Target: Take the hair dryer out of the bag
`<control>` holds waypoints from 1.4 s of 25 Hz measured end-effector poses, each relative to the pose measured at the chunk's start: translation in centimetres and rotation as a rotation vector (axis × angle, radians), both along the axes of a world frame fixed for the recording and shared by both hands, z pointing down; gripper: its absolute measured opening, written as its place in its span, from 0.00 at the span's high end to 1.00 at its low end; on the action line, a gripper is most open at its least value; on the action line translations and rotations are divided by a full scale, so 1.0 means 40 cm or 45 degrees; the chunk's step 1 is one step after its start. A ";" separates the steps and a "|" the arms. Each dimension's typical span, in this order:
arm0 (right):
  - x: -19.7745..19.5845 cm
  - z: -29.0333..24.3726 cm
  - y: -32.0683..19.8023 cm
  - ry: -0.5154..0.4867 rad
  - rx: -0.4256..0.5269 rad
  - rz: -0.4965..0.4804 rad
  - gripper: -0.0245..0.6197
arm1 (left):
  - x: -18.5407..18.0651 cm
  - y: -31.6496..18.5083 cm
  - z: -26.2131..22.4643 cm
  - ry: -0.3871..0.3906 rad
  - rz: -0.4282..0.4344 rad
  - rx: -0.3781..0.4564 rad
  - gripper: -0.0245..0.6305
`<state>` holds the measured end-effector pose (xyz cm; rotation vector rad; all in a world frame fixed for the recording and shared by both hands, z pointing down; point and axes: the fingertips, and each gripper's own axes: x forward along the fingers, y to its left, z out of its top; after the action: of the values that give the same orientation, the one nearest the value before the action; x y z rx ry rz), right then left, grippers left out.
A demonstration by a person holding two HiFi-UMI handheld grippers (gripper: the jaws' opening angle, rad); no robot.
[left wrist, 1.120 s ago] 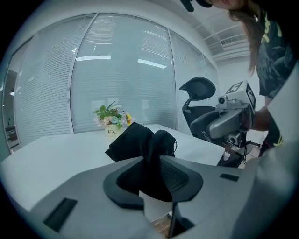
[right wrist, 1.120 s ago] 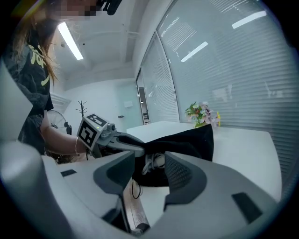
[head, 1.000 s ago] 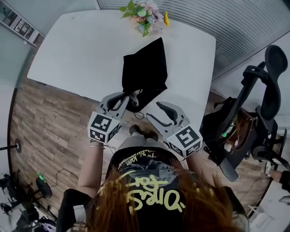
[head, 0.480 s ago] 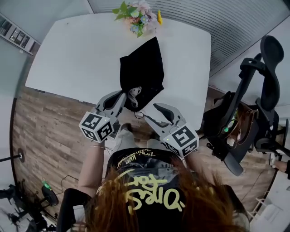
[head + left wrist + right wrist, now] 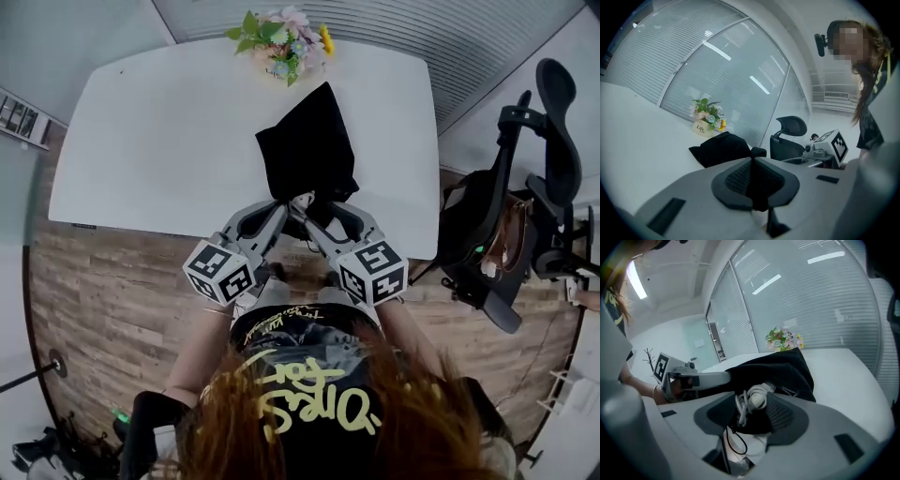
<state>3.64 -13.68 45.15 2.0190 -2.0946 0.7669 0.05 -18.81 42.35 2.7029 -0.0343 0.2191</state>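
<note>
A black cloth bag (image 5: 309,150) lies on the white table (image 5: 159,141), its mouth toward the near edge. My left gripper (image 5: 284,208) holds the mouth's left rim: in the left gripper view its jaws (image 5: 752,161) have just been closing and pinch a thin fold of the black cloth (image 5: 722,147). My right gripper (image 5: 314,208) stands open at the mouth beside it. In the right gripper view a coiled white cord (image 5: 754,397) pokes out of the bag (image 5: 783,369) between the spread jaws (image 5: 750,404). The dryer's body is hidden.
A small pot of flowers (image 5: 281,47) stands at the table's far edge behind the bag. A black office chair (image 5: 525,216) is to the right of the table. Wooden floor lies below the near edge, where the person stands.
The right gripper has swung left and forward to the bag's mouth, ending close beside the left gripper. The left gripper has rolled while keeping its pinch on the rim.
</note>
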 end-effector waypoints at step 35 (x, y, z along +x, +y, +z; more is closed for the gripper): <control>0.029 0.088 -0.199 0.023 -0.346 0.530 0.53 | -0.059 -0.062 0.028 0.047 0.527 -0.004 0.93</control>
<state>4.80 -21.63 48.67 2.3107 -1.4724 1.0234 -2.30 -21.28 43.46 2.6820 0.5389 0.2890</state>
